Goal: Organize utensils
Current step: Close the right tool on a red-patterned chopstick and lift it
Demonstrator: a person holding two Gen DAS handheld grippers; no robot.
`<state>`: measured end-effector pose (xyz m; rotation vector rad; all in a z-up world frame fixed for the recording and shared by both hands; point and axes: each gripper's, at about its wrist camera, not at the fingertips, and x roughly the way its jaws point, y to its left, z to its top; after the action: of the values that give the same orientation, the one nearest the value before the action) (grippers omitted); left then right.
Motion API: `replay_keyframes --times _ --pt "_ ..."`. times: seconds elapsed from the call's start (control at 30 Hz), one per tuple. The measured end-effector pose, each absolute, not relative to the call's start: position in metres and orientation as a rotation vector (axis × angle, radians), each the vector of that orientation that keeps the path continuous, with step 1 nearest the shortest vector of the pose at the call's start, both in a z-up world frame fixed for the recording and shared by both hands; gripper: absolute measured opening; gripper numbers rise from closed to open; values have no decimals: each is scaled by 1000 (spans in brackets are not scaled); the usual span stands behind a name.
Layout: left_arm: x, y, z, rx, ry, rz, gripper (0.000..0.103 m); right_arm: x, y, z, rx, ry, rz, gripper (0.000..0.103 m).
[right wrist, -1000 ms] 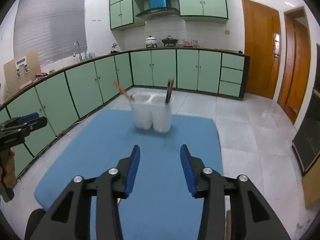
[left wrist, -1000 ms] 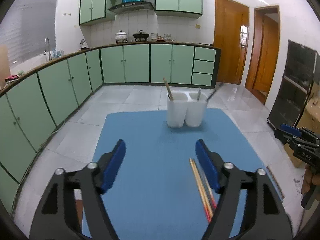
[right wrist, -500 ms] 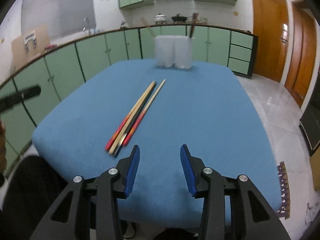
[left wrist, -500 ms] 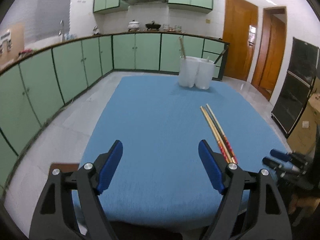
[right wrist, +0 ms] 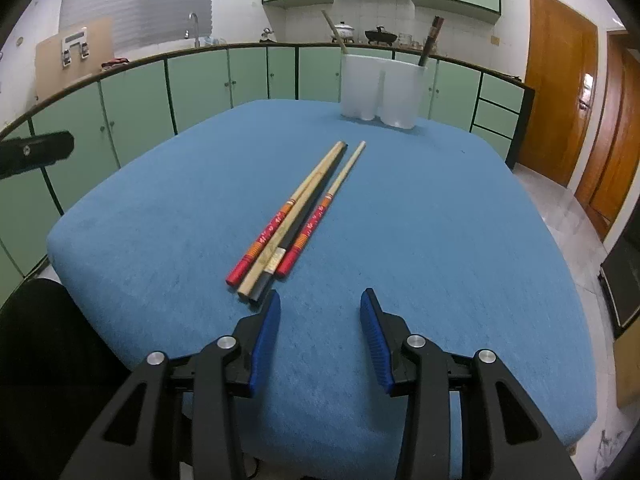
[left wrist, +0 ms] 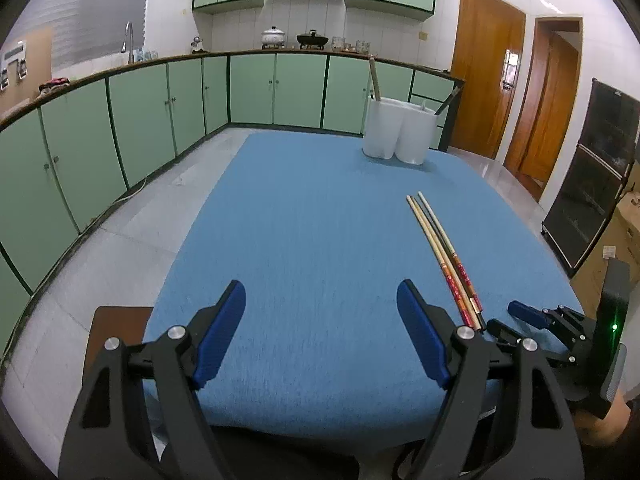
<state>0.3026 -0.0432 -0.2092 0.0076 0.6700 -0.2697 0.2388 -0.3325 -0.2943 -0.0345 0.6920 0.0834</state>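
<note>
Blue table (right wrist: 440, 220), chopsticks in holder (right wrist: 382, 88)

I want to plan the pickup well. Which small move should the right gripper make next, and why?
Probably shift the right gripper slightly left and forward over the near ends of the chopsticks. Its jaws are open and empty, and the bundle lies on the blue cloth just ahead of its left jaw, not between the jaws.

Both wrist views low at near table (left wrist: 304, 216) edge, facing holder (right wrist: 382, 84).
</note>
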Motion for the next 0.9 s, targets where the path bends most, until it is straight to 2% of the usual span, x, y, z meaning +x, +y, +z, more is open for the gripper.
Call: replay_keyframes --times 0.5,0.6,0.73,0.9 --pt "305 -46 -217 17 681 -273 76 259 -328 -296 -15 672 76 42" --pt "305 -49 -221 30 686 -276 76 264 -334 -296 5 674 63 33" --pt "304 -50 -230 35 701 -280 76 266 -341 -296 6 675 53 8" --pt "303 -61 -241 48 721 -297 76 264 -358 -296 32 675 35 6"
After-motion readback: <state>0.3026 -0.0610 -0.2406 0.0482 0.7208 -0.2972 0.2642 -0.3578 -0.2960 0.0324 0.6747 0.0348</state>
